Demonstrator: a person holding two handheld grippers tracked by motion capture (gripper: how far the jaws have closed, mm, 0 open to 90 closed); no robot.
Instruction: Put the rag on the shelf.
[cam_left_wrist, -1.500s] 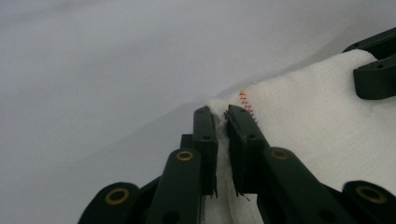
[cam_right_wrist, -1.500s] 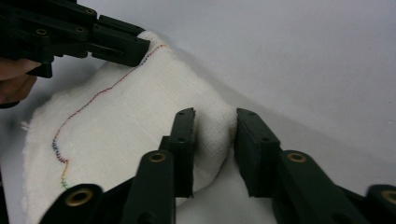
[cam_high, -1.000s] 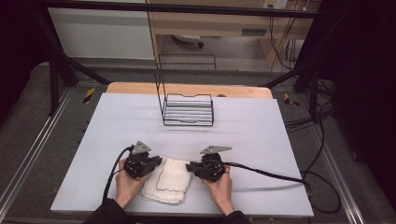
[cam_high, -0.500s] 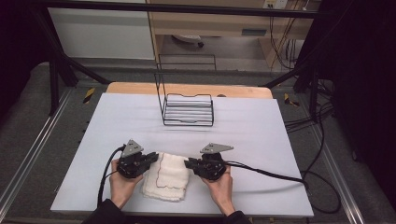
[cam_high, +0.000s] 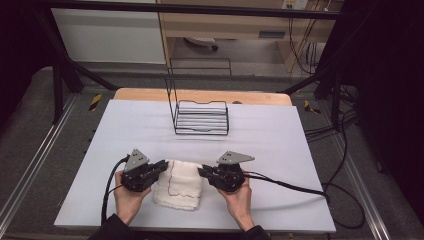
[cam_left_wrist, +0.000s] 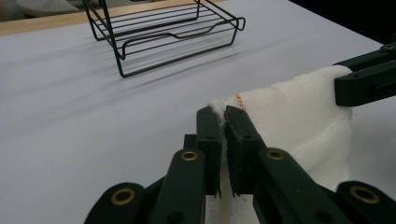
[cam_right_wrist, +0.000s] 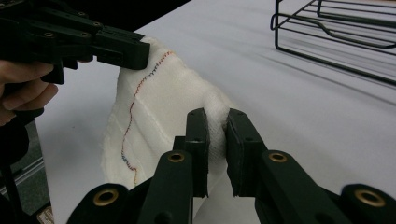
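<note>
A wire rack stood near the table's far edge. Near the front edge, both grippers (left, right) were clamped on a cloth's far corners.

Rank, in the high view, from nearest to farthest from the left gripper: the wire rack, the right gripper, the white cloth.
1. white cloth: pinched in the left gripper.
2. right gripper: across the cloth, holding its other corner.
3. wire rack: far side of the table, mid-width.

White cloth — folded, corners lifted.
</note>
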